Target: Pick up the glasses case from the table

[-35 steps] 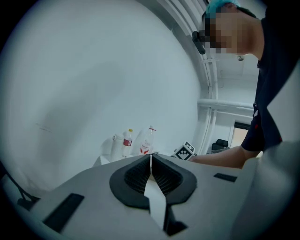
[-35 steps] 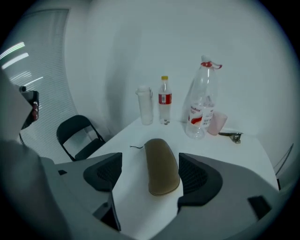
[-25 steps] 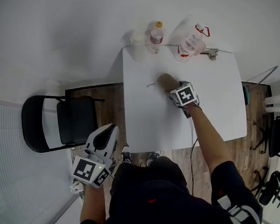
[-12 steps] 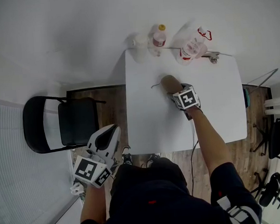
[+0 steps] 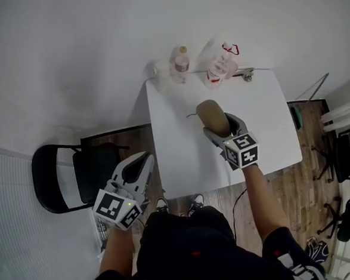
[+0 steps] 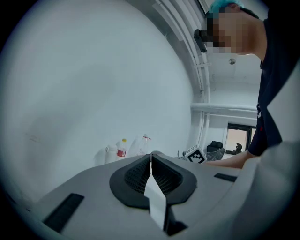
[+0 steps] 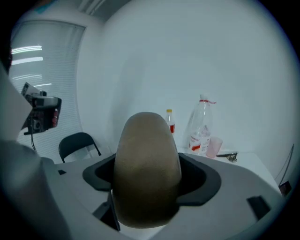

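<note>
Over the middle of the white table, the right gripper is clamped on the one case, a jaw against each long side. The case is a rounded, oblong shell, plain tan-brown and matt, with no seam, logo or print in view. Its domed end sticks out well past the jaw tips and points toward the far edge of the table. Whether its underside touches the surface cannot be made out.

Two grippers are in view. Each carries one cube with black-and-white square markers: the right cube and the left cube. The left gripper hangs off the table's near-left corner, over the wooden floor, its jaws pressed together with nothing between them.

Along the far edge stand two bottles. One is a small bottle with a yellow cap and a red label. The other is a taller clear bottle with a red top and a red label. The print on both labels is too small to read. Just beside the clear bottle is one pink cup, and past that lies one small metal object. One pale container stands left of the small bottle.

One black chair stands to the left of the table.
</note>
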Tool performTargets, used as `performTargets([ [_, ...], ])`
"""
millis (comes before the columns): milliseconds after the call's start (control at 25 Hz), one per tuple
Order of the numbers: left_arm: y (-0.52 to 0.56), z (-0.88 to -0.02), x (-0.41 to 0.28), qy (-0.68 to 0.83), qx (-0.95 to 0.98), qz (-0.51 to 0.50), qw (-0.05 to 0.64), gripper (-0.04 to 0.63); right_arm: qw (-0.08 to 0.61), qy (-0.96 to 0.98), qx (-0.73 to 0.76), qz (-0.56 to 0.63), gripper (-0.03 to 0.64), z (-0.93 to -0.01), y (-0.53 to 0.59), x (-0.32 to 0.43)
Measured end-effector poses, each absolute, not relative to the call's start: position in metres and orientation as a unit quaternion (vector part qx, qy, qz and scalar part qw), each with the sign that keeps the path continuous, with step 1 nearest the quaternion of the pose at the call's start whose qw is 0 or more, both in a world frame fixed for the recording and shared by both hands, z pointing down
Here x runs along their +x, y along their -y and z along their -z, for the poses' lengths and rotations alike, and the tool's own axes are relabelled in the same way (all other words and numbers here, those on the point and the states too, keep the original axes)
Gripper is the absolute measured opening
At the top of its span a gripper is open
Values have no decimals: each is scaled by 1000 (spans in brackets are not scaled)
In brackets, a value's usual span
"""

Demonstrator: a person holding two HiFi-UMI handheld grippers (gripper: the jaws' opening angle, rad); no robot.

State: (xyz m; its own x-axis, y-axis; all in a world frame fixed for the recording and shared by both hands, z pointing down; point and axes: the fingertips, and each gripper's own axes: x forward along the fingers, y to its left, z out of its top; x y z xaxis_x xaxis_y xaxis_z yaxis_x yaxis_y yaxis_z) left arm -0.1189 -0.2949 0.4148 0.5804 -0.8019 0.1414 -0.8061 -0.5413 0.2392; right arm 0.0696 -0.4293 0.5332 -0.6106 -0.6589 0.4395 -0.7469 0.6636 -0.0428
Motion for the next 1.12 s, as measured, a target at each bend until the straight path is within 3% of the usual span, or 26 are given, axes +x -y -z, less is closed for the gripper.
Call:
performTargets([
  [160, 295, -396, -110, 431, 895, -1, 120, 26, 105, 902, 411, -84, 373, -468, 383, 75],
  [320, 290, -373, -96, 401, 911, 10, 97, 26, 58, 893, 444, -52, 373, -416, 336, 92],
  [640, 268, -337, -71, 345, 937, 16, 56, 26, 29, 853, 520, 25, 373, -347, 269, 117],
  [1120, 254, -328, -67, 329, 944, 13, 32, 26, 28, 842, 538, 35, 373, -333, 244, 116],
])
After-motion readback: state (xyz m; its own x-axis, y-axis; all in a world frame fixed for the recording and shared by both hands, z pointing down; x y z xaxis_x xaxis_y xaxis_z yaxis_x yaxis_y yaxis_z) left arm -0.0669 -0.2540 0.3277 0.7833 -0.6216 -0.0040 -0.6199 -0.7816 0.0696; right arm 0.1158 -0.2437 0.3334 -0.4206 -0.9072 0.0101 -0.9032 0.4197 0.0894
